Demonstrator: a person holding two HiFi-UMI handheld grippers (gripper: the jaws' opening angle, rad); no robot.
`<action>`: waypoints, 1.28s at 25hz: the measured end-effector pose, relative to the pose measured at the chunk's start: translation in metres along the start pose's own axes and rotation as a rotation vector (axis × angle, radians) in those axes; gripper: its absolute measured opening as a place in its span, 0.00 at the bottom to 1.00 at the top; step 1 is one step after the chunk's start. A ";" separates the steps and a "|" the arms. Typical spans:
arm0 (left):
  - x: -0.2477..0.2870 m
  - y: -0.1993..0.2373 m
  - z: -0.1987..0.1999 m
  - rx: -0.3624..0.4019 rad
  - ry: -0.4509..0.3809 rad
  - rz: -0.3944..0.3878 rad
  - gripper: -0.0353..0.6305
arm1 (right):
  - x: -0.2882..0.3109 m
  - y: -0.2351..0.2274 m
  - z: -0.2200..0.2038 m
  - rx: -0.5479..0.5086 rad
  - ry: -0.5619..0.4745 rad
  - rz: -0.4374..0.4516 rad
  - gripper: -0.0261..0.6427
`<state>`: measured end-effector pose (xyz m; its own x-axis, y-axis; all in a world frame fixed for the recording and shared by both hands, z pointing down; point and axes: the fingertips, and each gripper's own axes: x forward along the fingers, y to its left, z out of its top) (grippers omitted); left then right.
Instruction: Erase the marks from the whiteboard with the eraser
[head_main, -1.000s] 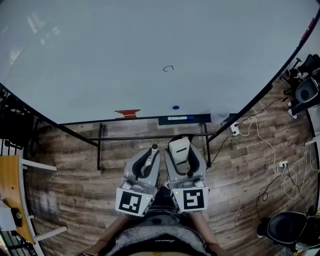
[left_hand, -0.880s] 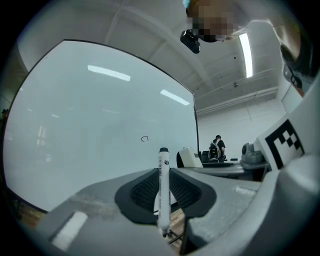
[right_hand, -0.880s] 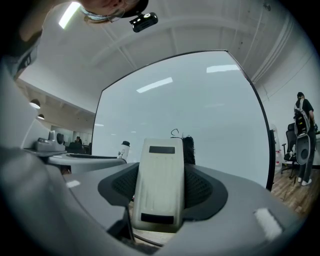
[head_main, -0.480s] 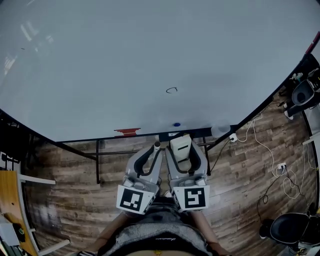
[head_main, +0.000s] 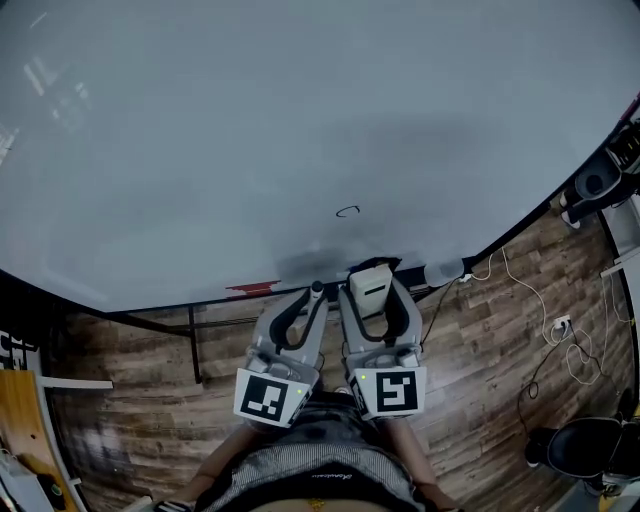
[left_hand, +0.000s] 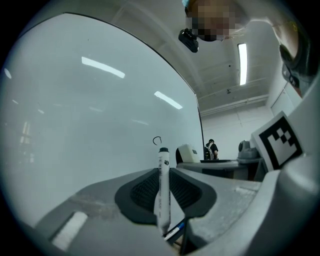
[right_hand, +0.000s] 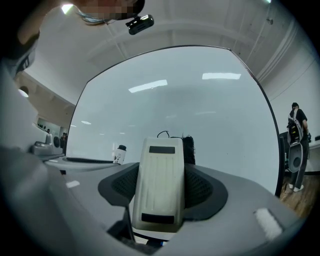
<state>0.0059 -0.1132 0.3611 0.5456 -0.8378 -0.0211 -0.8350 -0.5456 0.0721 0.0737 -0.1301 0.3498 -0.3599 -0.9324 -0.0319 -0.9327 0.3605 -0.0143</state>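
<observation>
The left gripper (head_main: 308, 300) has its jaws clamped on a white marker (left_hand: 163, 185). Just beside it, the right gripper (head_main: 375, 292) has its jaws closed on the white eraser (right_hand: 160, 185), held near the lower edge of the whiteboard (head_main: 250, 120). A small black loop mark (head_main: 347, 211) sits just above the eraser.

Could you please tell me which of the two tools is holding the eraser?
The right tool holds it: its jaws are shut on the white eraser. The left tool instead grips a slim marker, standing upright between its jaws.
</observation>
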 end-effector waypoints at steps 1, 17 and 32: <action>0.002 0.002 0.000 -0.001 0.000 -0.004 0.16 | 0.004 -0.002 0.000 -0.001 0.001 -0.004 0.41; -0.012 0.043 0.005 0.001 -0.040 -0.054 0.16 | 0.038 -0.011 0.044 -0.102 -0.144 -0.079 0.41; 0.016 0.054 0.002 -0.005 -0.041 -0.090 0.16 | 0.058 -0.037 0.050 -0.142 -0.175 -0.132 0.41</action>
<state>-0.0302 -0.1562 0.3623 0.6147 -0.7857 -0.0687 -0.7824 -0.6185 0.0732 0.0885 -0.1967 0.2989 -0.2366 -0.9482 -0.2119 -0.9698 0.2174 0.1104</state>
